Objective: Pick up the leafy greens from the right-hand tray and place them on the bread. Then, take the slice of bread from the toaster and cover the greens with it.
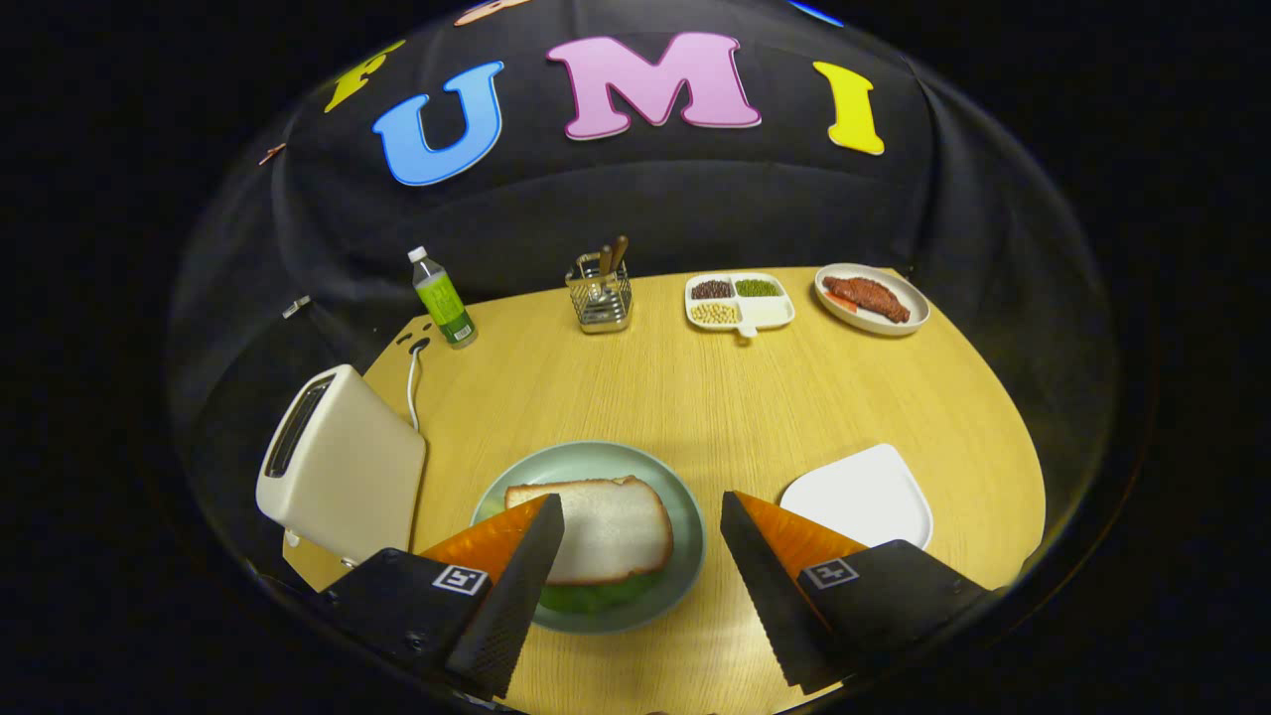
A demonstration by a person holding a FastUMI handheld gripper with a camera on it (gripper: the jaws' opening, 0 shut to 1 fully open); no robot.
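The hand-held gripper point(642, 581) hangs released, its fingers spread wide and grasping nothing, just over the near edge of the green plate point(685, 516). On that plate lies the top slice of bread point(606, 526), with leafy greens point(596, 596) peeping out under its near edge, so the stack looks already covered. The left finger overlaps the slice in view; whether it touches cannot be told. A careless pull-away could catch the crust and slide the slice off the greens. To the right sits the white tray point(864, 497), bare. On the left stands the toaster point(338, 467), close beside the plate, a likely snag for a leftward swing. Far across the bench point(695, 397) stand a bottle point(443, 298), a utensil caddy point(600, 293), a divided dish point(740, 301) and a plate of meat point(872, 298), well clear.
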